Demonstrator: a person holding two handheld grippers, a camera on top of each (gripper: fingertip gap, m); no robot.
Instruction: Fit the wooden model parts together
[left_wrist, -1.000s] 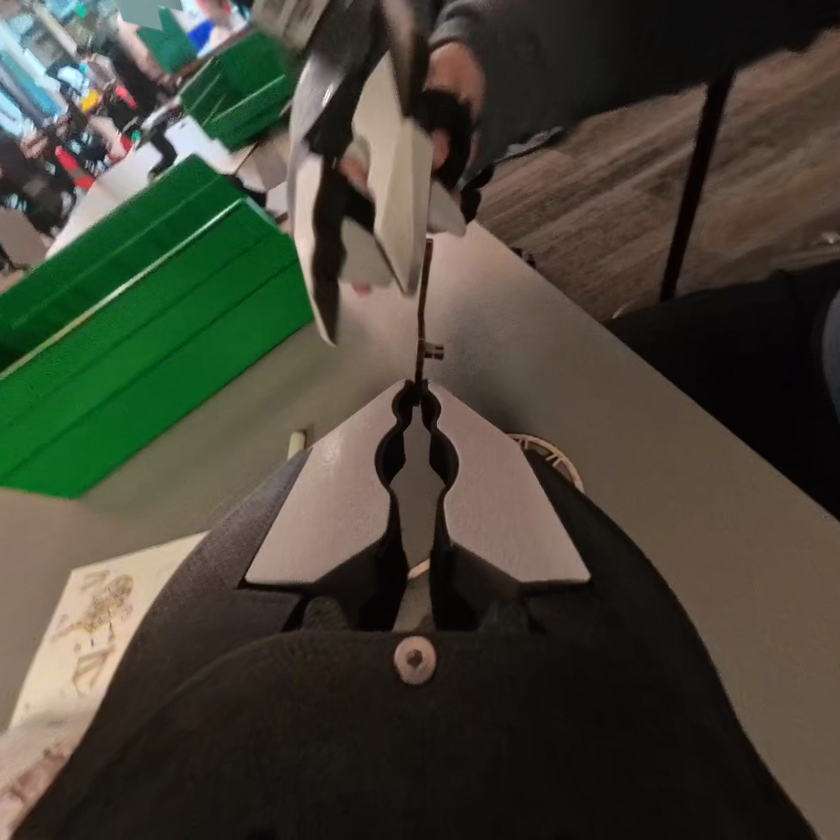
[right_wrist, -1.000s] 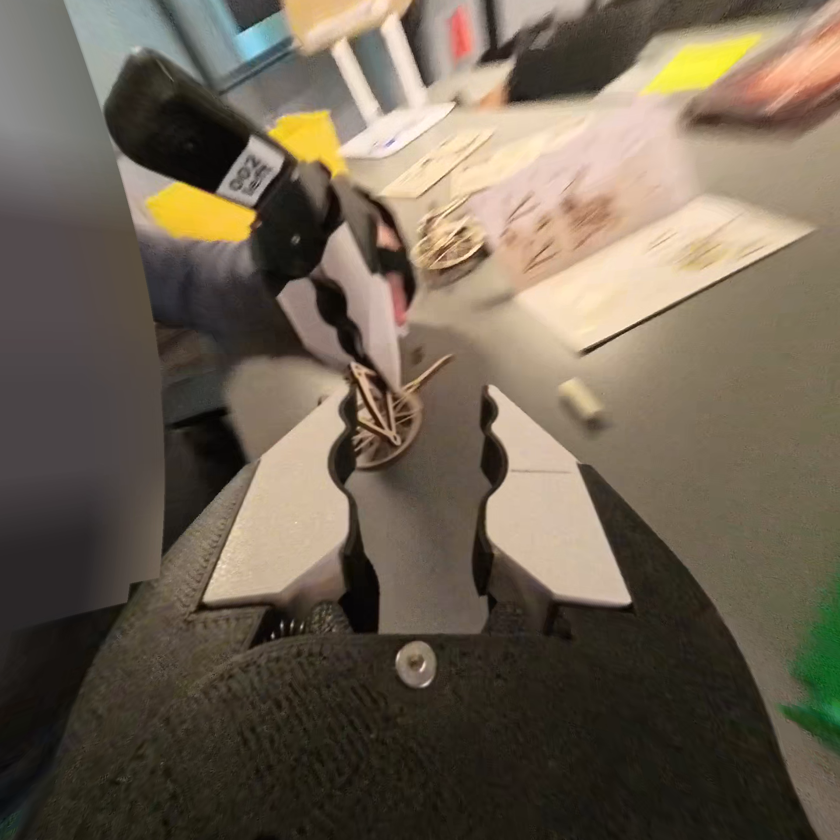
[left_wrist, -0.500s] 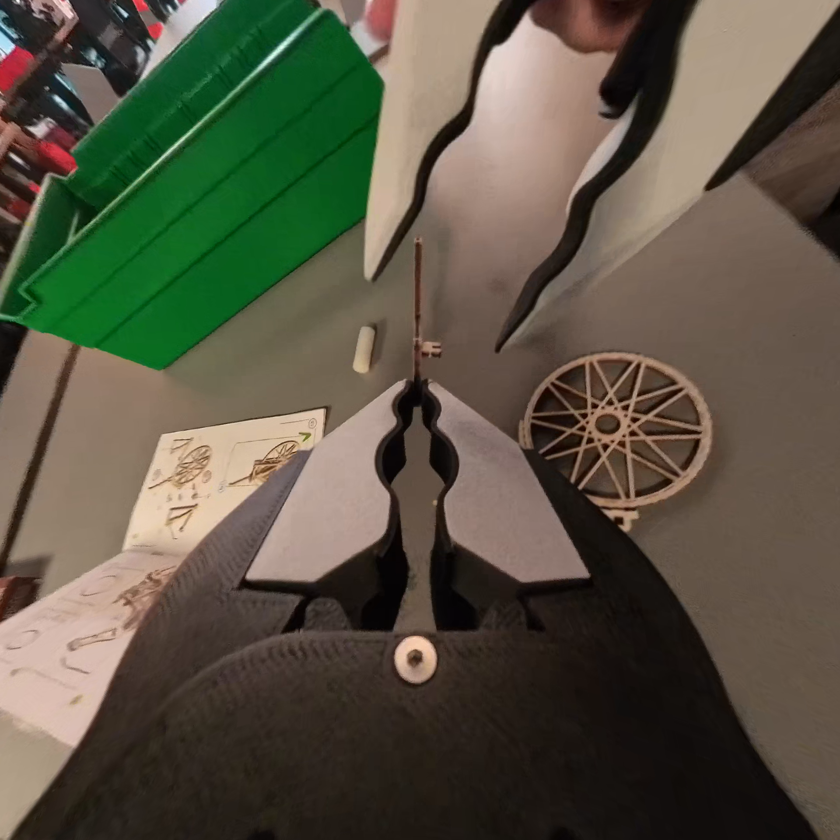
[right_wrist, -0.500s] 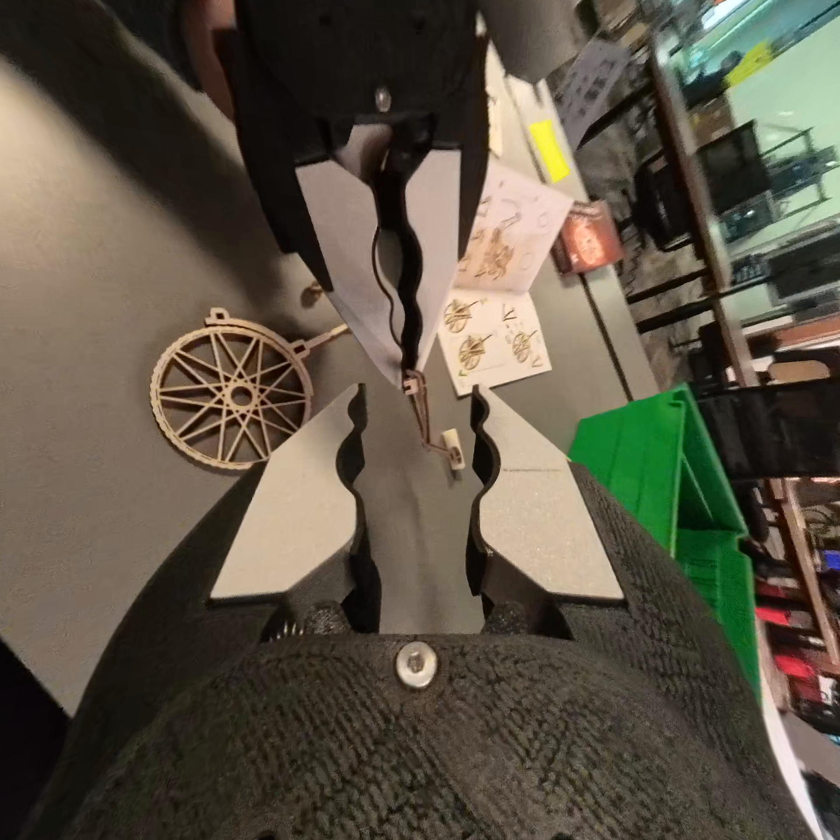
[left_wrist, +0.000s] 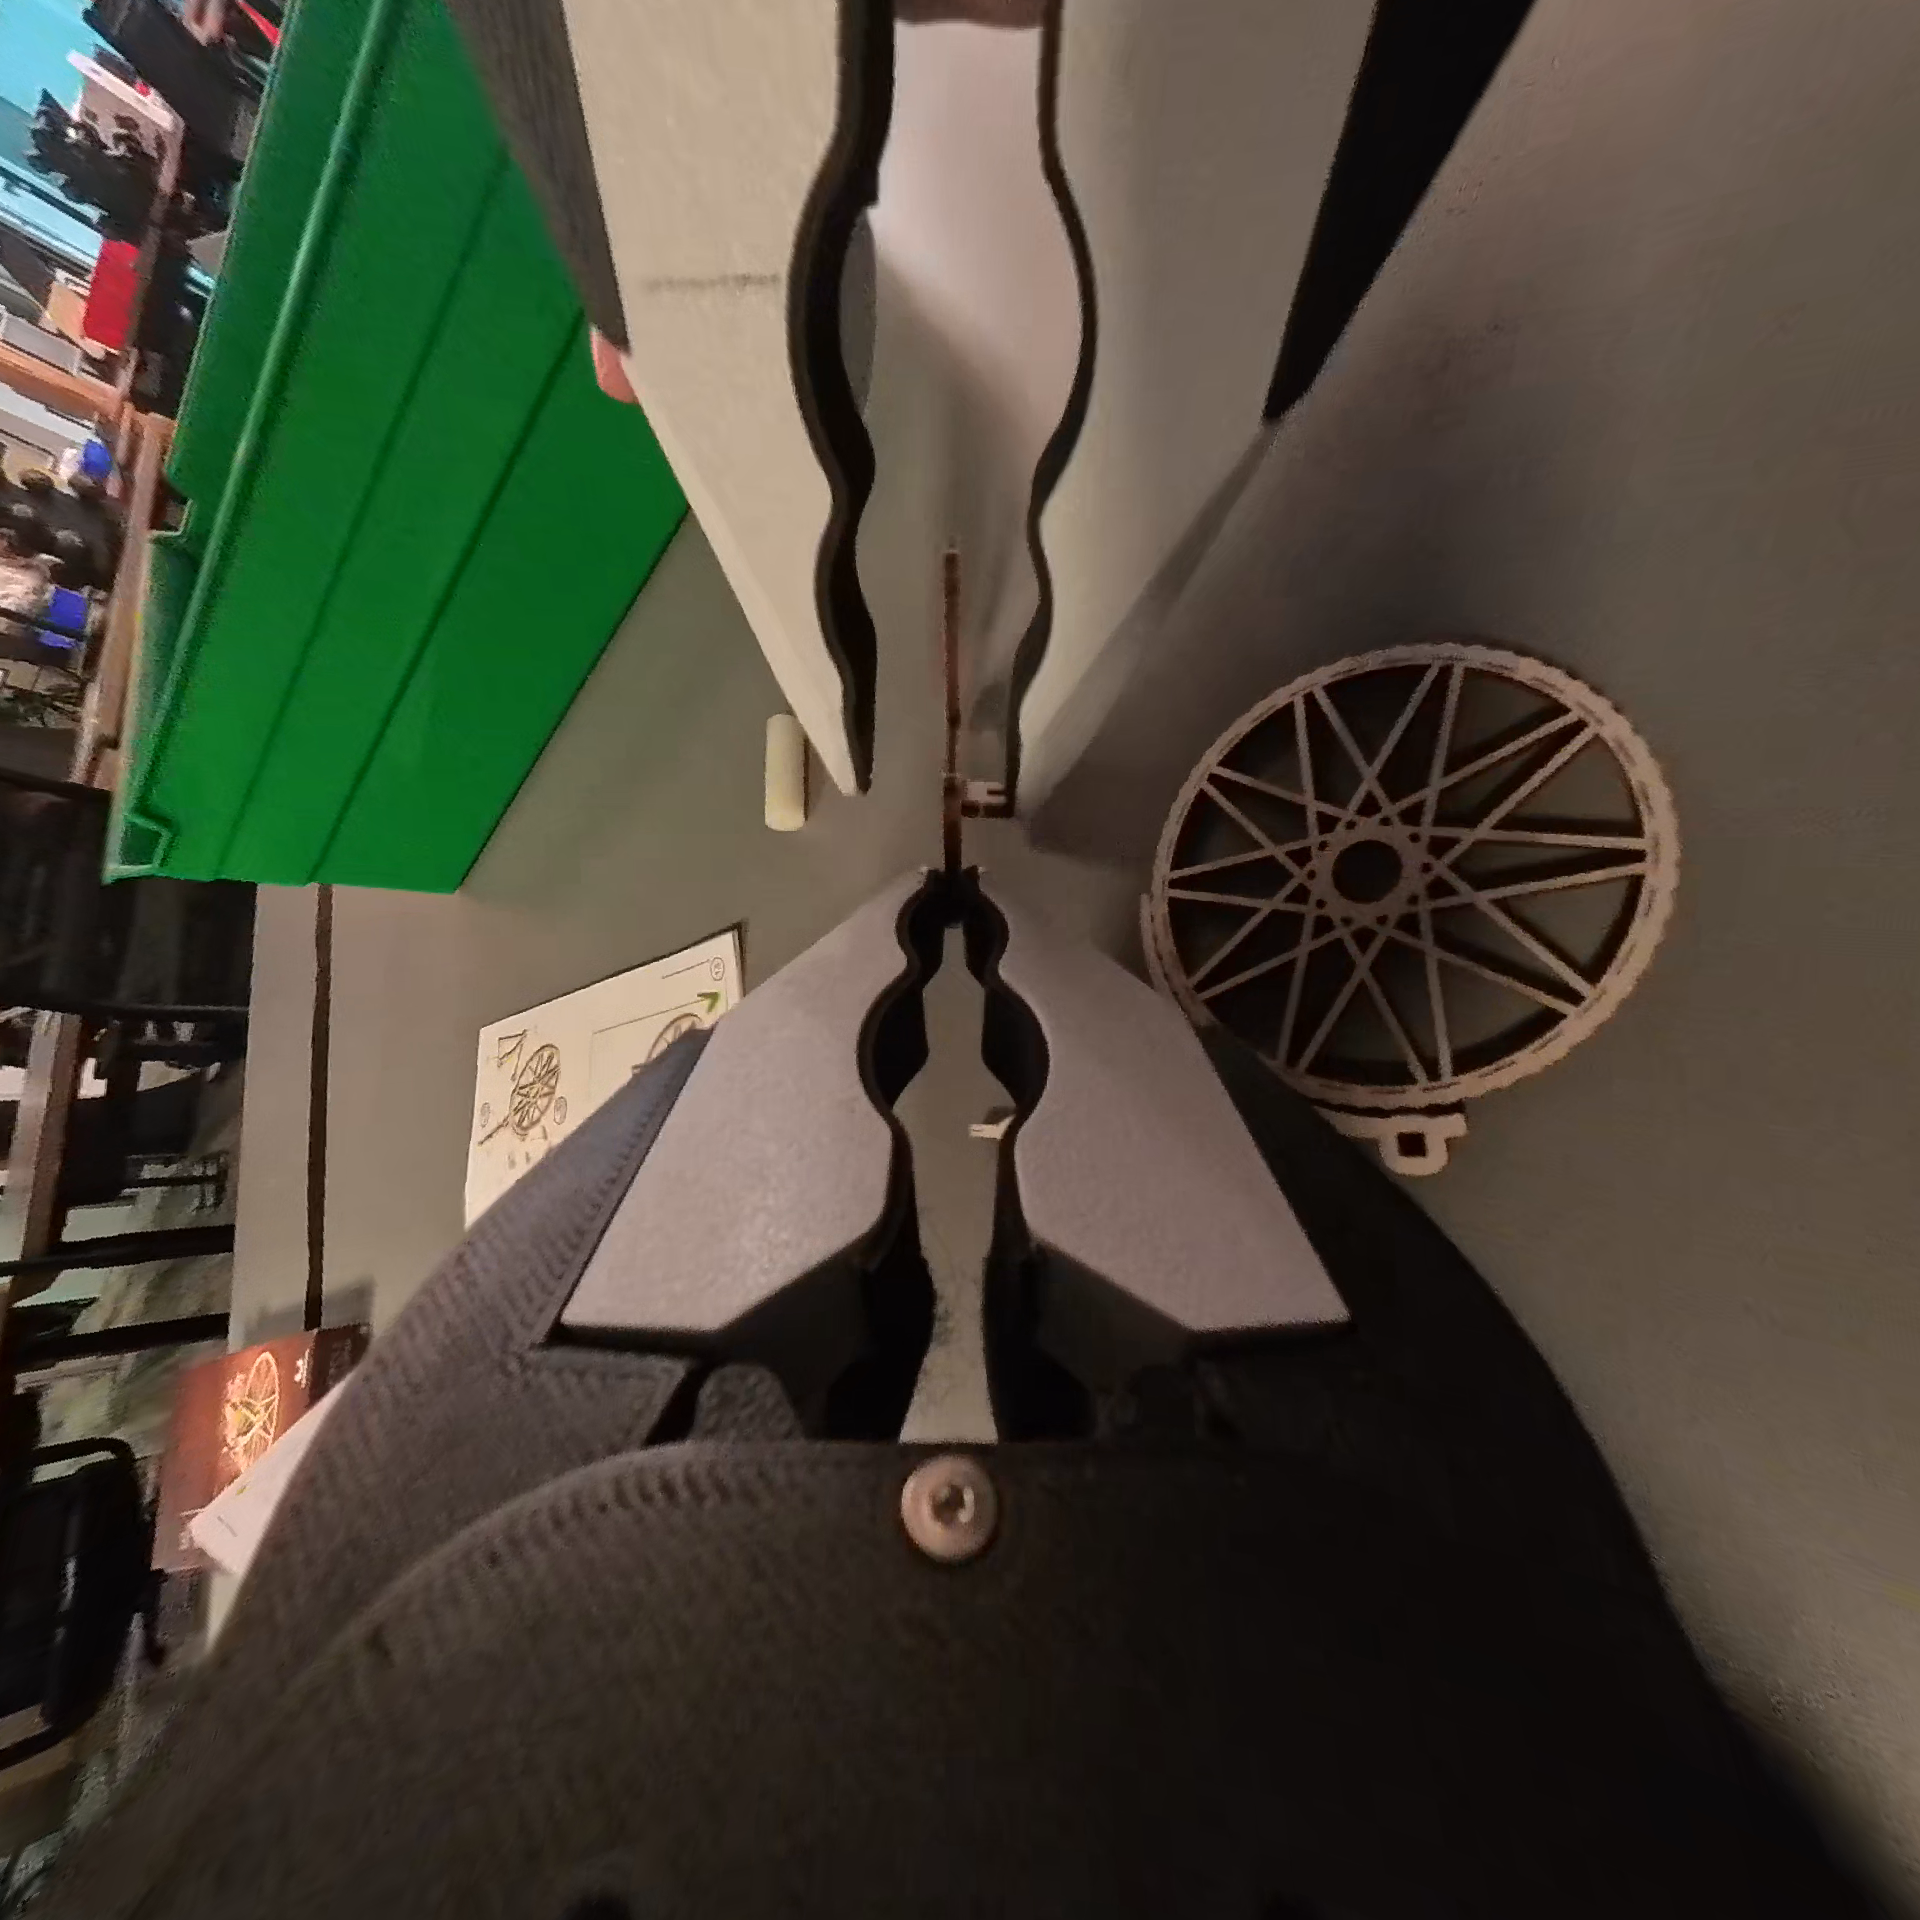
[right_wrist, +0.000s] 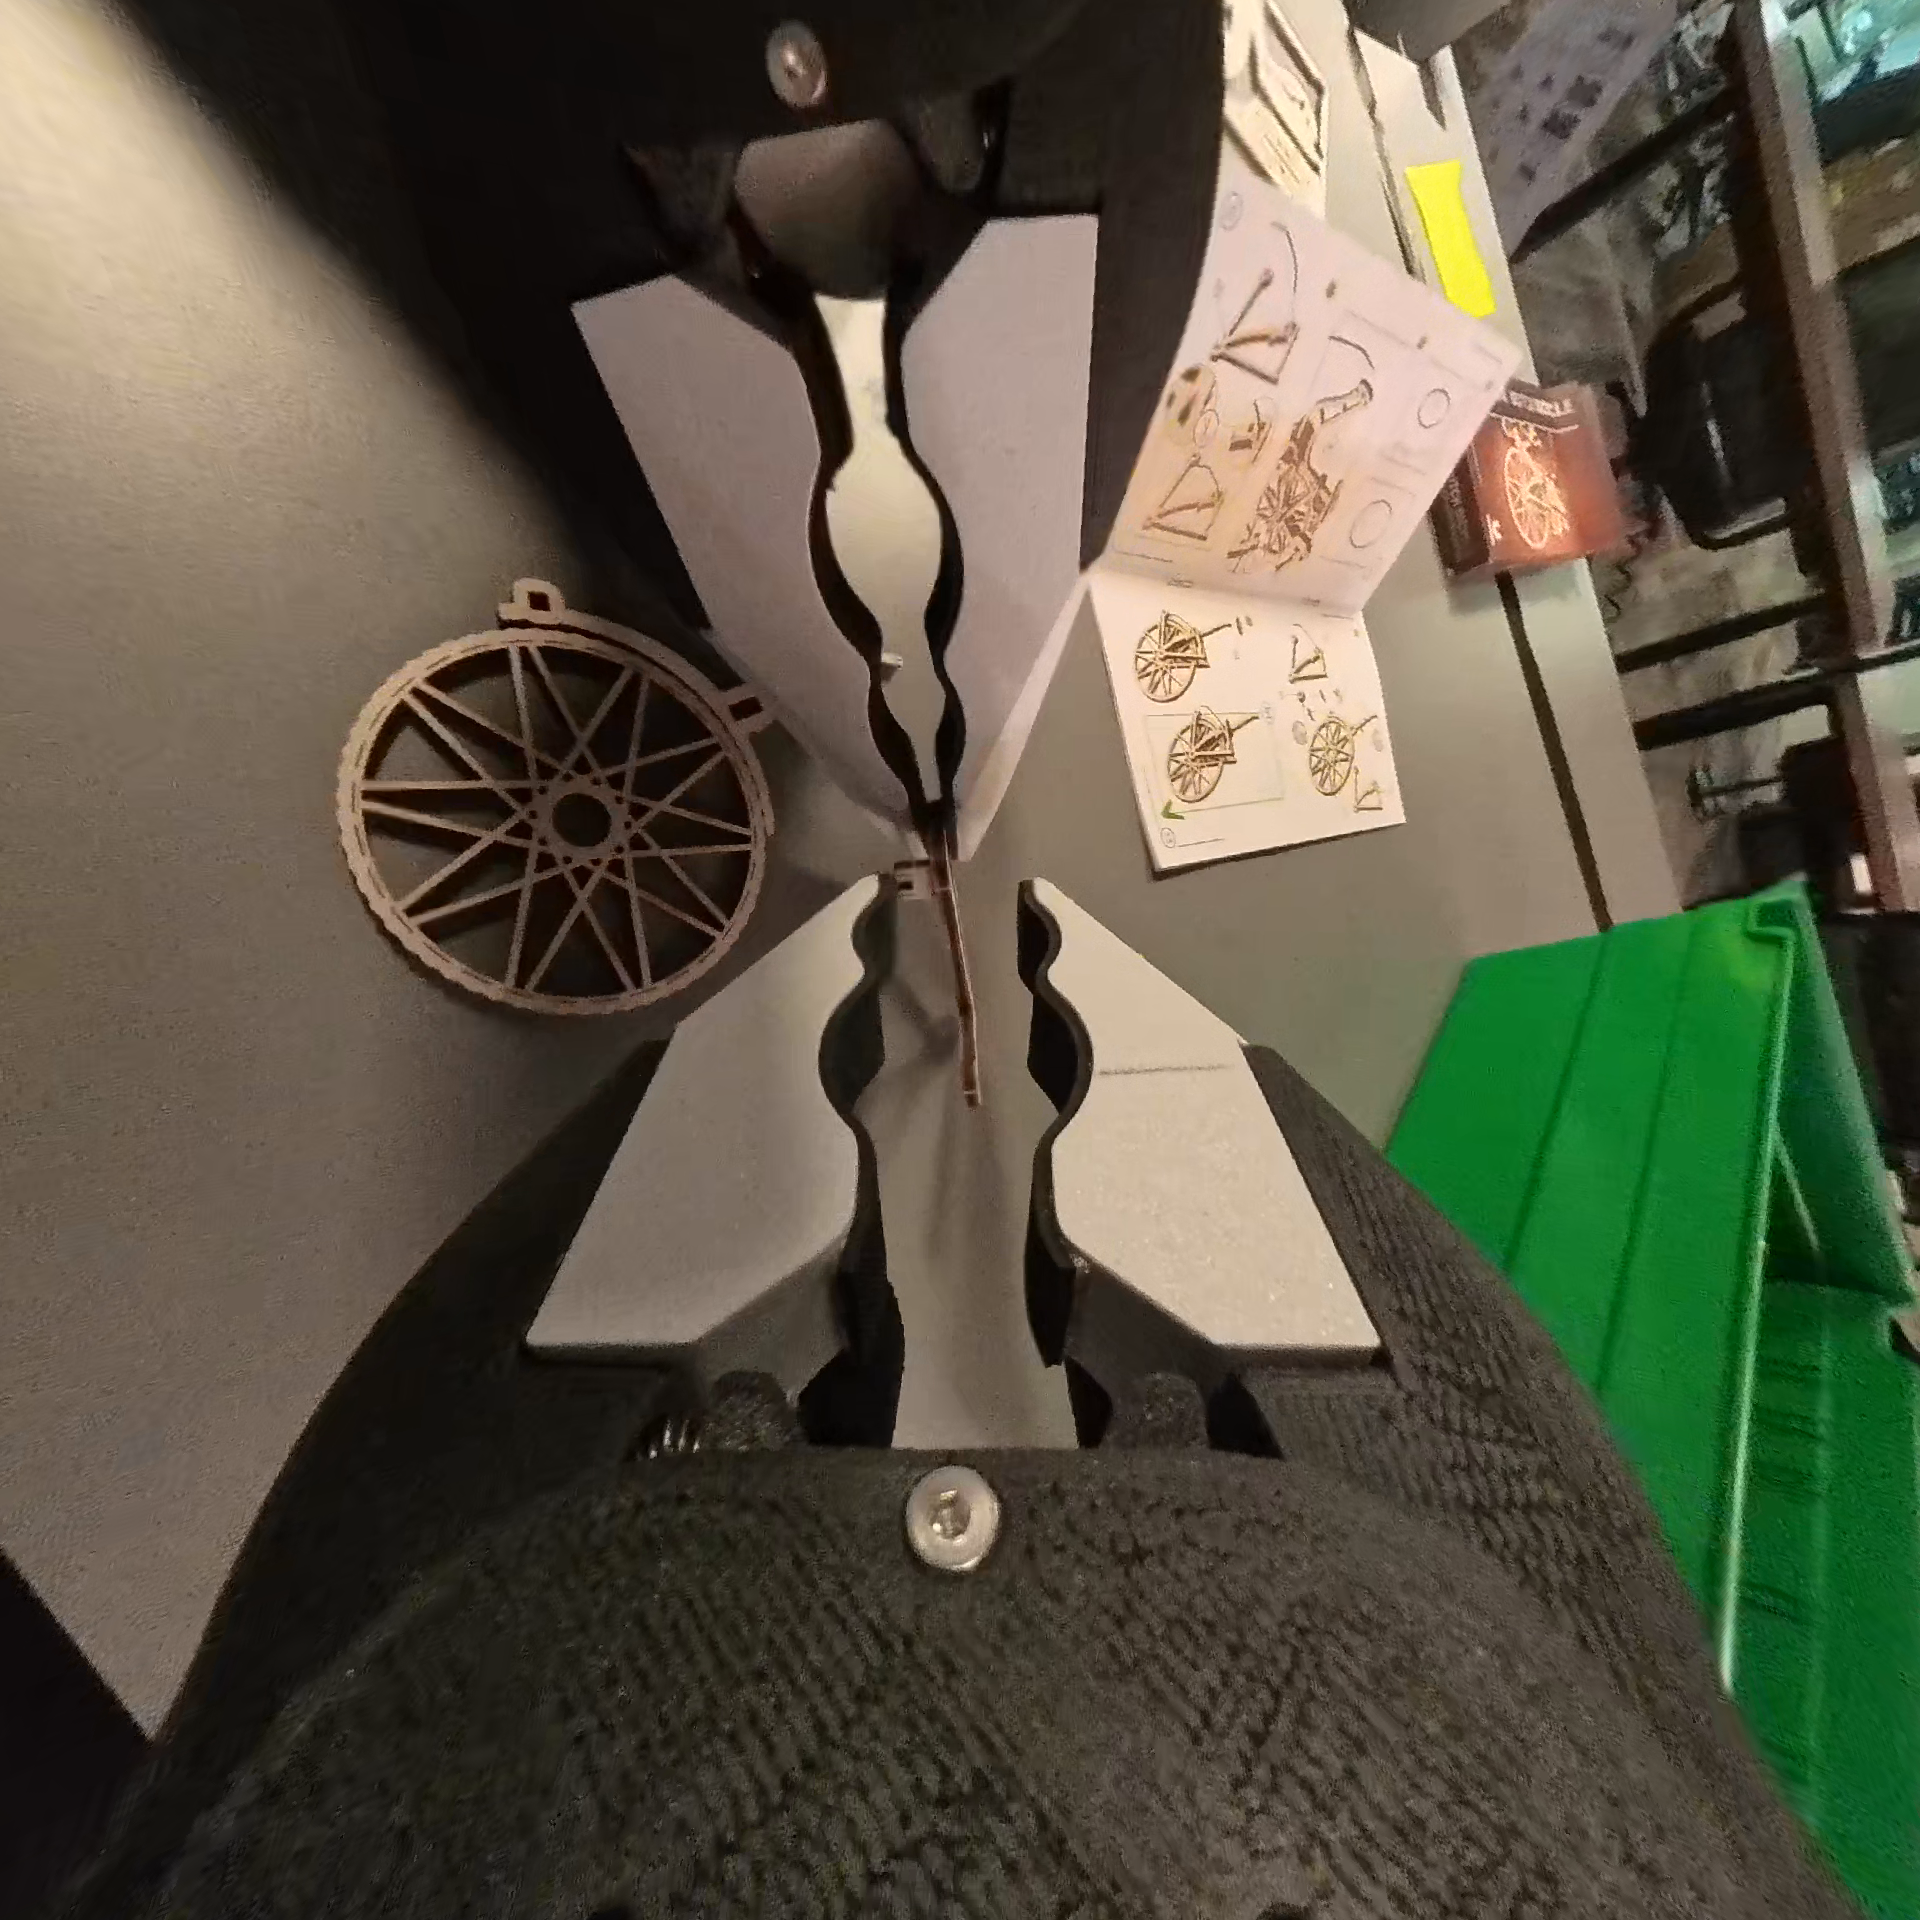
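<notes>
**Thin Strut Pinched at 1 End, Second Grip Pending**

Left gripper (left_wrist: 951, 883) found pressed together on end of thin wooden strut (left_wrist: 950, 665), held edge-on above grey table (left_wrist: 1558, 416). Right gripper (right_wrist: 951, 888) spread, straddling strut, not touching. Spoked wheel (left_wrist: 1403, 883) flat on table, just beside. Judged light, stiff, snap-prone; best taken flat-faced near small cross tab (left_wrist: 982, 798).
</notes>
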